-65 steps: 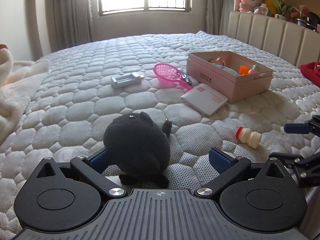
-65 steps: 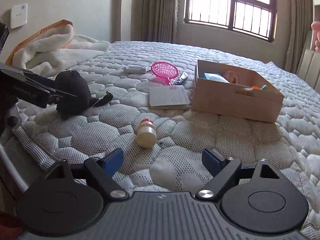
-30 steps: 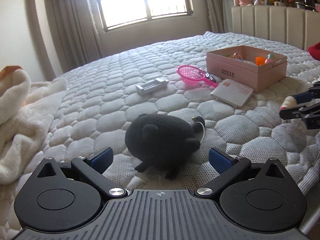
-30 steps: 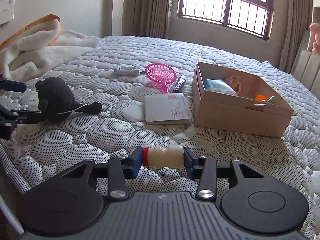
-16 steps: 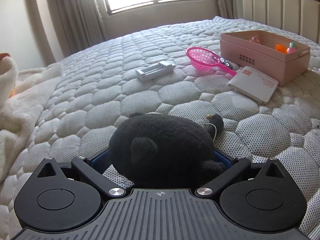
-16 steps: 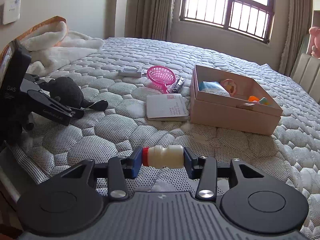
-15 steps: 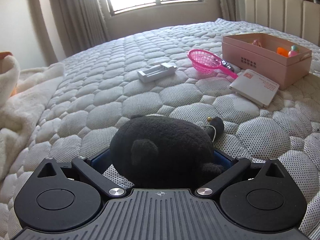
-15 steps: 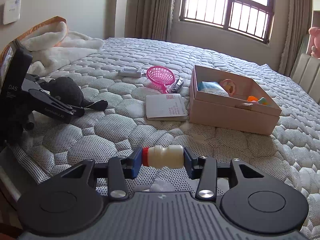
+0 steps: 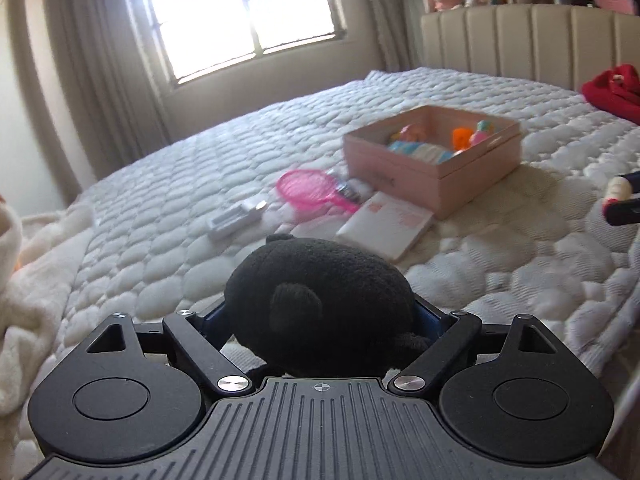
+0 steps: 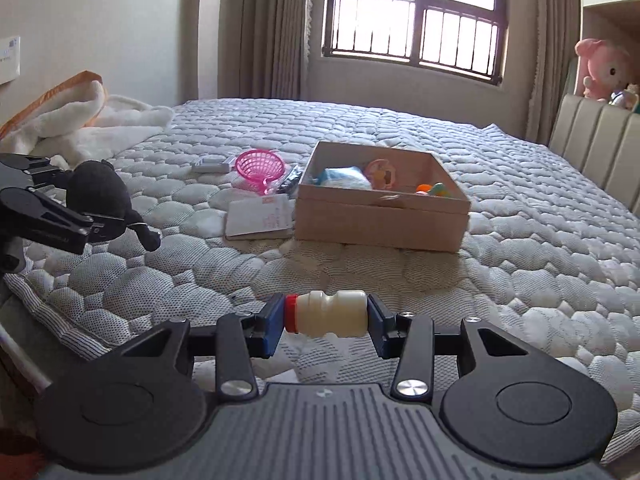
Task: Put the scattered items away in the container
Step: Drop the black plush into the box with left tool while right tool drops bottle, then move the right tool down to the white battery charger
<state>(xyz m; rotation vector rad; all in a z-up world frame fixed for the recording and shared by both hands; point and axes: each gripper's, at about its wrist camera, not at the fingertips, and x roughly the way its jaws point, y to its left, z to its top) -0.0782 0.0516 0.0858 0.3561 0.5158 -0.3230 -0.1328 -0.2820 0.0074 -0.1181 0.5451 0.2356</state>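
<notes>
Each gripper, the left gripper and the right gripper, is matte black, with a ribbed grey centre plate bearing a small crosshair mark. Round black discs flank it. Silver screws pin the angled links, which end in blue pads.

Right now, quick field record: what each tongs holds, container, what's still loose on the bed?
left tongs: jaws closing on black plush toy, lifted off the bed
right tongs: shut end to end on small white bottle with red cap
container: pink box, open, already holds a few toys
still loose: pink scoop net, white booklet, white charger, small dark packet
</notes>
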